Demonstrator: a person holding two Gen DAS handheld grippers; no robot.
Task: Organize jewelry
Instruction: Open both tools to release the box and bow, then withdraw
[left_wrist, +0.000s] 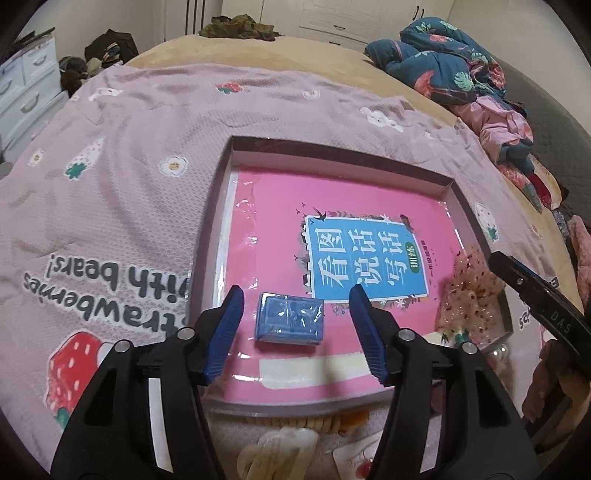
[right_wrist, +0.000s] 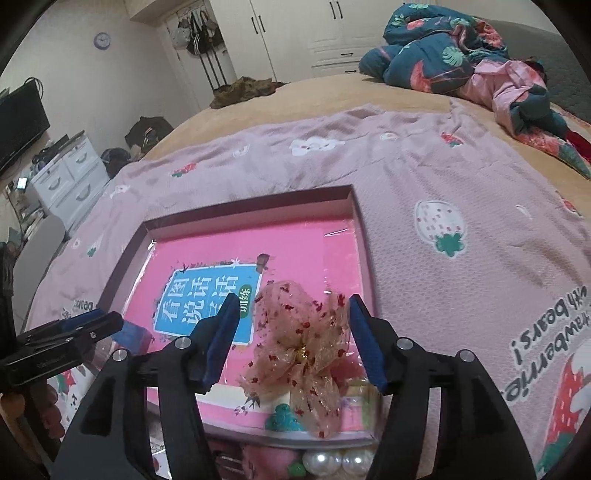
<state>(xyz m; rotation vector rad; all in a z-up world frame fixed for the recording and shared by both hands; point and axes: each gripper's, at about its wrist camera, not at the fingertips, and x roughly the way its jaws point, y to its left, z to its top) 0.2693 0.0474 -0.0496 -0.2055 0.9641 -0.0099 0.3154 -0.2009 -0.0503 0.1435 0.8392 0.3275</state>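
A shallow box tray (left_wrist: 218, 206) lies on the bed with a pink book (left_wrist: 280, 206) inside it. A small blue box (left_wrist: 290, 324) rests on the book, between the fingers of my open left gripper (left_wrist: 295, 301), which does not touch it. In the right wrist view my right gripper (right_wrist: 291, 308) is open around a sheer pink bow hair clip (right_wrist: 303, 343) lying on the book (right_wrist: 229, 251) at the tray's near right corner. The bow also shows in the left wrist view (left_wrist: 469, 295). The left gripper (right_wrist: 66, 332) and blue box (right_wrist: 133, 334) show at the left.
A pink strawberry blanket (left_wrist: 110, 206) covers the bed around the tray. Cream hair clips (left_wrist: 273, 450) and a carded item (left_wrist: 358, 461) lie in front of the tray; large pearls (right_wrist: 332, 461) and a pink piece (right_wrist: 269, 459) too. Crumpled bedding (right_wrist: 461, 59) lies far right. White drawers (right_wrist: 70, 173) stand left.
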